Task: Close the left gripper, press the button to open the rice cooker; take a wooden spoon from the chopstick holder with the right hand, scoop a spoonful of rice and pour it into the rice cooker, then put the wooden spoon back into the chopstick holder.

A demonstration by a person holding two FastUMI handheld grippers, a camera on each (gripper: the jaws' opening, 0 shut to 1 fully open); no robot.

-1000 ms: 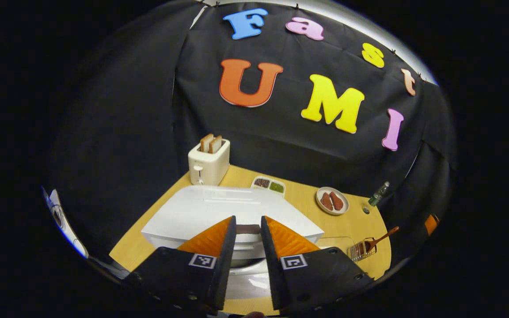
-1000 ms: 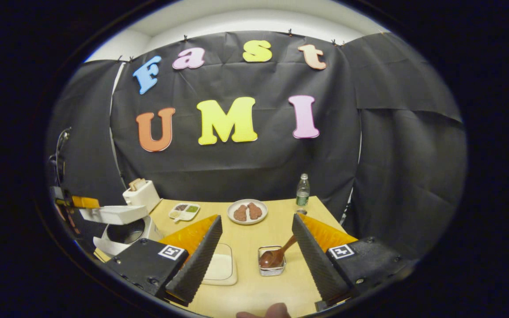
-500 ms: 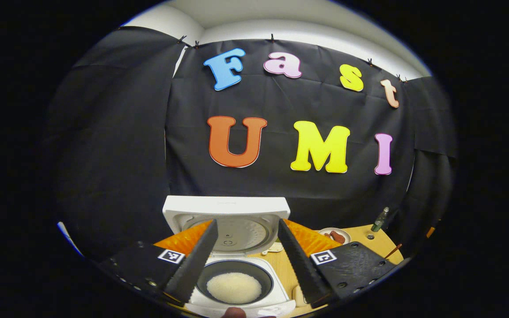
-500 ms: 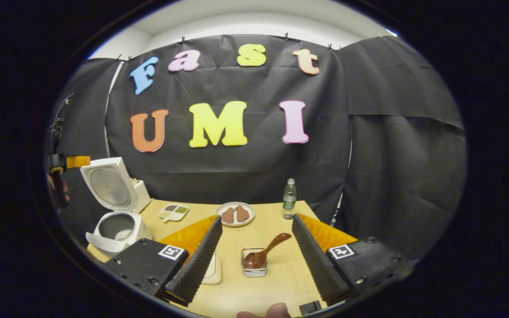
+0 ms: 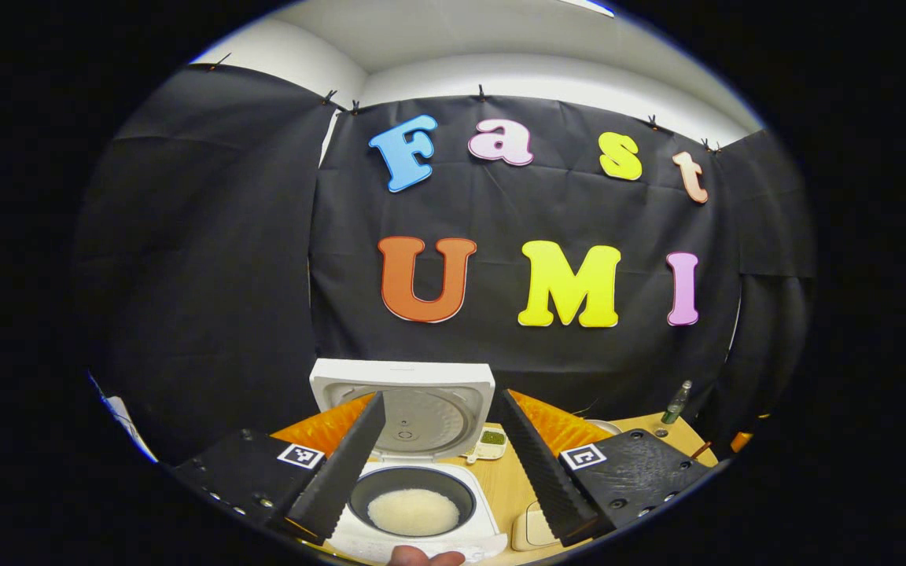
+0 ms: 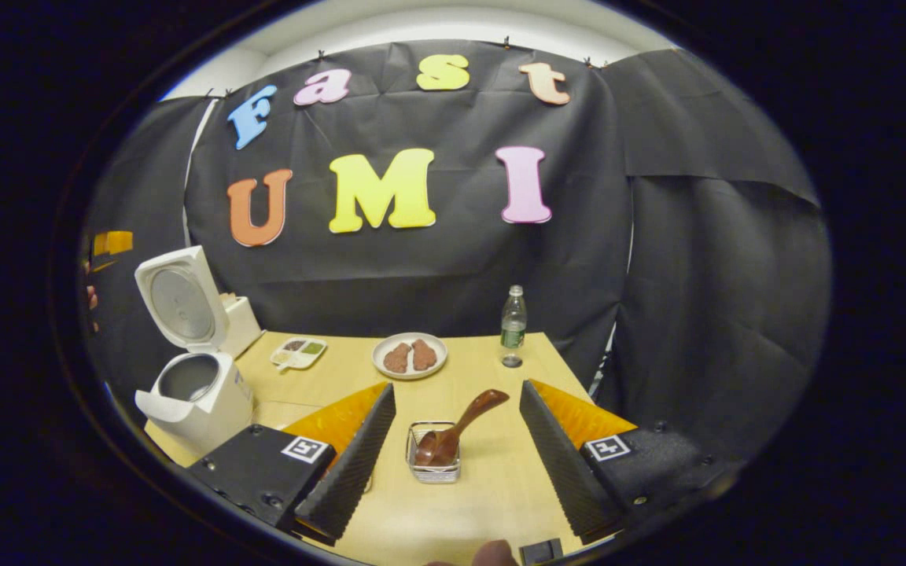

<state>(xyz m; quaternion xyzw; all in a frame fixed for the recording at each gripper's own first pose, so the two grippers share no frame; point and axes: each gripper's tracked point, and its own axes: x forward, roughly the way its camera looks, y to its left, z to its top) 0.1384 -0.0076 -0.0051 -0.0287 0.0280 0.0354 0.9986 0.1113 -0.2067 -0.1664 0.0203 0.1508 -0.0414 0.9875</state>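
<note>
Surface [image 6: 492, 487]: light wood, lower half of right gripper view. Rice cooker [image 6: 195, 393] at left edge of that view, lid up; in left gripper view it sits bottom centre [image 5: 414, 472], rice in the pot. Left gripper [image 5: 441, 452]: jaws wide apart, nothing held, framing the cooker. Right gripper [image 6: 457, 444]: jaws wide apart, nothing held, chopstick holder [image 6: 433, 464] between them lower centre. Wooden spoon [image 6: 461, 428] stands bowl-down in the holder, handle tilted toward upper right. Behind: plate [image 6: 410, 355], bottle [image 6: 513, 326], small sauce dish [image 6: 298, 351].
</note>
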